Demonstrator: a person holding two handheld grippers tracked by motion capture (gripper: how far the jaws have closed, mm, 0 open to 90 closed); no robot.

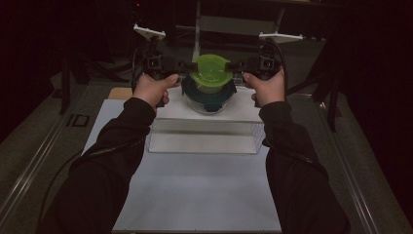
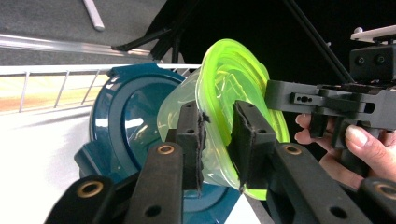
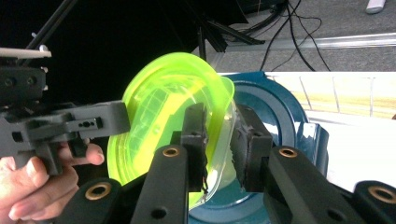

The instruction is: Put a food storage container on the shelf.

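Note:
A small clear container with a lime-green lid sits over a larger clear container with a dark blue lid, which stands on a clear box. My left gripper comes in from the left and my right gripper from the right. In the left gripper view the jaws straddle the green lid's rim, pads against it, with the blue lid behind. In the right gripper view the jaws likewise clamp the rim of the green lid and the clear wall, with the blue lid behind.
A white sheet covers the table in front of the clear box. A metal rail runs along the left edge and another along the right. A white stand rises behind the containers against a dark background.

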